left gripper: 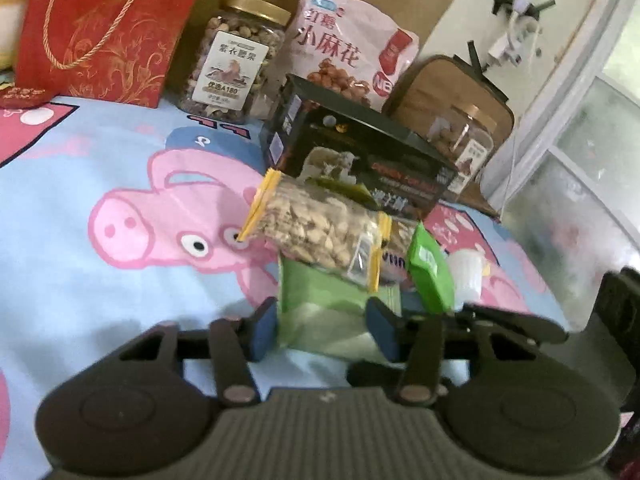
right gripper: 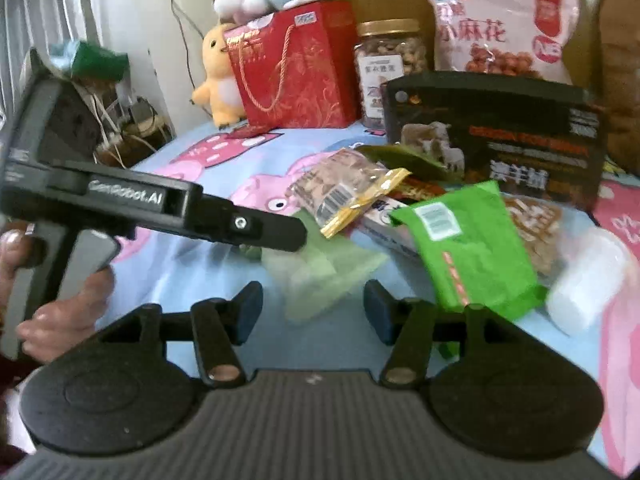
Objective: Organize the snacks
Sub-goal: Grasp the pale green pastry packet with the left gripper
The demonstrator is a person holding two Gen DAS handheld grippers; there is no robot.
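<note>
Pale green packet (left gripper: 320, 312), lower centre of the left wrist view, lies on the bedsheet (left gripper: 100, 152) btwn the wide-open jaws of the left gripper (left gripper: 326, 330), nothing clamped yet. Right gripper (right gripper: 312, 312) is also spread wide & empty. Best approach, probably: push left further fwd so pads (left gripper: 262, 330) straddle the packet's middle w/o snagging the peanut bag (left gripper: 316, 224) on top, then close.
</note>
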